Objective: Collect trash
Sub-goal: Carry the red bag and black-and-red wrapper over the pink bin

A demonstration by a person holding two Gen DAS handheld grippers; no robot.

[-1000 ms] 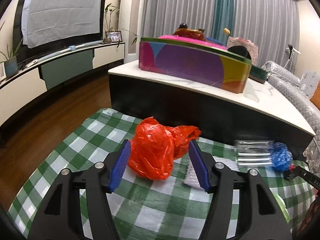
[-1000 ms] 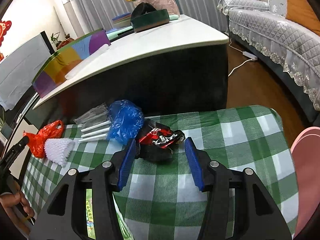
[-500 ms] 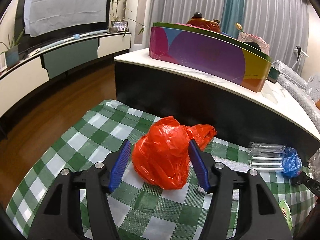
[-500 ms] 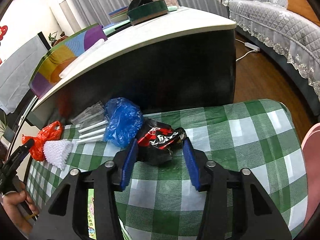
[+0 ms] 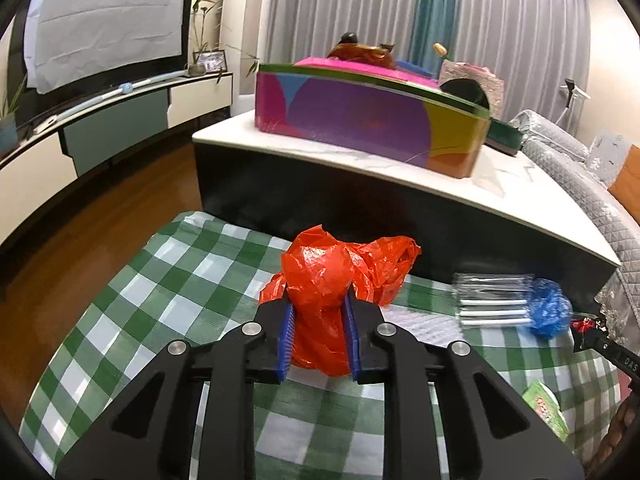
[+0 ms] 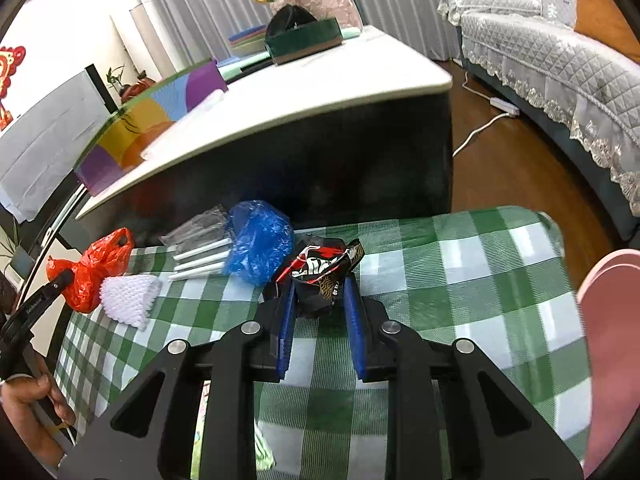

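Our left claw [image 5: 319,334] is clenched on one crumpled orange-red plastic bag [image 5: 336,284], its ribbed blue pads [image 5: 285,336] pressing into thin, glossy film that bulges above them. Our right claw [image 6: 319,324] grips one crinkled foil snack wrapper [image 6: 320,270], black and red, pinched between matching pads.

Both items sit over the worktop's green-and-white checked cloth [image 6: 460,276], a woven plaid. On it, beside the wrapper: one scrunched blue plastic bag [image 6: 260,242], touching one clear sleeve of white sticks [image 6: 200,248], three sticks visible. One white foam net [image 6: 130,298], cone-shaped and mesh-textured, lies against the orange bag. One green printed packet [image 5: 546,410] lies at the near edge.

Behind stands a black-sided, pale-topped table [image 5: 400,184] carrying one long multicoloured box [image 5: 372,120].
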